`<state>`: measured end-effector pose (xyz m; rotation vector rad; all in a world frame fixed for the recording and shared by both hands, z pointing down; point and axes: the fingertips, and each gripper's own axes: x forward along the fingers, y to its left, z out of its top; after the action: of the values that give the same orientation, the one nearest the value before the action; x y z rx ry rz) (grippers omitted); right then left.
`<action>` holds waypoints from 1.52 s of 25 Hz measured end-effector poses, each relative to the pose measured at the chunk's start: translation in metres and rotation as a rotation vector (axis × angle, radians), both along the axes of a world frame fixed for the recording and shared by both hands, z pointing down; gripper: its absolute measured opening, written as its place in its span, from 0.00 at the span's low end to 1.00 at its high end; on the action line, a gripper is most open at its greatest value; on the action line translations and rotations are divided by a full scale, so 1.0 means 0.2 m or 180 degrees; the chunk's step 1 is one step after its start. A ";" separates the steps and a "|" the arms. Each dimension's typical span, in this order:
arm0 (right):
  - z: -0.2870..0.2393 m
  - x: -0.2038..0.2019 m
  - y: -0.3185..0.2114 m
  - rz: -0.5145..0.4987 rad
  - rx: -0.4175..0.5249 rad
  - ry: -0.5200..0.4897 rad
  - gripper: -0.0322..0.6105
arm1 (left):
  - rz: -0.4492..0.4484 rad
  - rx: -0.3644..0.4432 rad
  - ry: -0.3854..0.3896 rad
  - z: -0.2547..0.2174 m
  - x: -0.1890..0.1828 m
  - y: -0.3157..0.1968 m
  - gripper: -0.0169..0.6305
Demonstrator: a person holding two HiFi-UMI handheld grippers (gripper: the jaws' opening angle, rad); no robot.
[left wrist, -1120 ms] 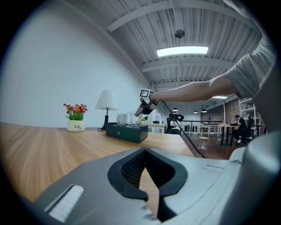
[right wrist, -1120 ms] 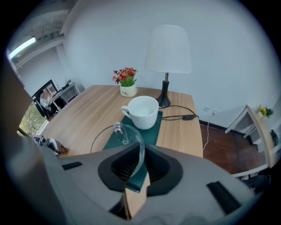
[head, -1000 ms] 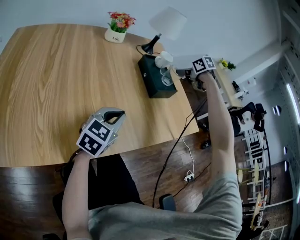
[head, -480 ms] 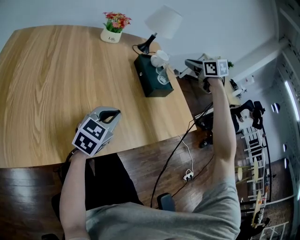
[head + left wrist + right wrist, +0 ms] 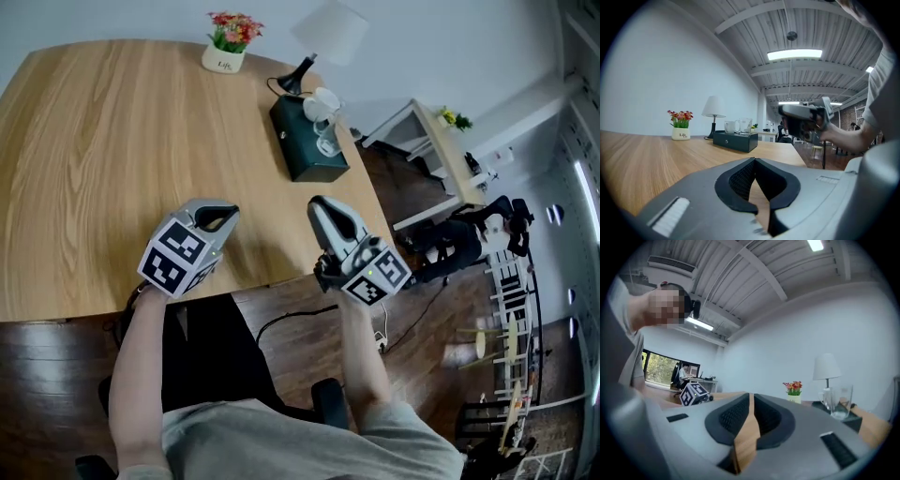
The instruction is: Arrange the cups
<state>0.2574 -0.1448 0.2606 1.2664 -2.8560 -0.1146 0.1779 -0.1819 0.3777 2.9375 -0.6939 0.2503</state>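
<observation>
White cup (image 5: 322, 101), glass cup (image 5: 327, 140) side by side on dark box (image 5: 302, 157), far edge of surface (image 5: 112, 141). Left gripper (image 5: 217, 217), right gripper (image 5: 323, 206): jaws closed, empty. Likely between steps; next: reach box, open jaws.

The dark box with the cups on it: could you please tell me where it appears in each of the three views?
Head view: the dark box is upper centre, near the far right edge of the table.
Left gripper view: the dark box is left of centre, far off.
Right gripper view: the dark box is low at the far right.
Shared landmark: the white-shaded lamp beside it.
</observation>
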 end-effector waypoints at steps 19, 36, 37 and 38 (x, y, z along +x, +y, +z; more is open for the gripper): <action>0.39 -0.20 0.21 0.0237 0.0096 -0.0061 0.11 | 0.0131 -0.0009 -0.0007 0.00 -0.06 0.03 0.04; 0.38 -0.10 0.19 0.0243 -0.0072 -0.0218 0.11 | 0.0035 -0.0010 0.0024 -0.01 -0.05 0.02 0.04; 0.38 -0.10 0.19 0.0239 -0.0067 -0.0219 0.11 | 0.0036 -0.0013 0.0028 -0.01 -0.05 0.02 0.04; 0.38 -0.10 0.19 0.0234 -0.0065 -0.0225 0.11 | 0.0037 -0.0015 0.0033 -0.01 -0.05 0.02 0.04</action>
<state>0.2366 -0.1068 0.3366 1.3974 -2.8561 -0.0402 0.1688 -0.1777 0.3763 2.9370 -0.6742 0.2372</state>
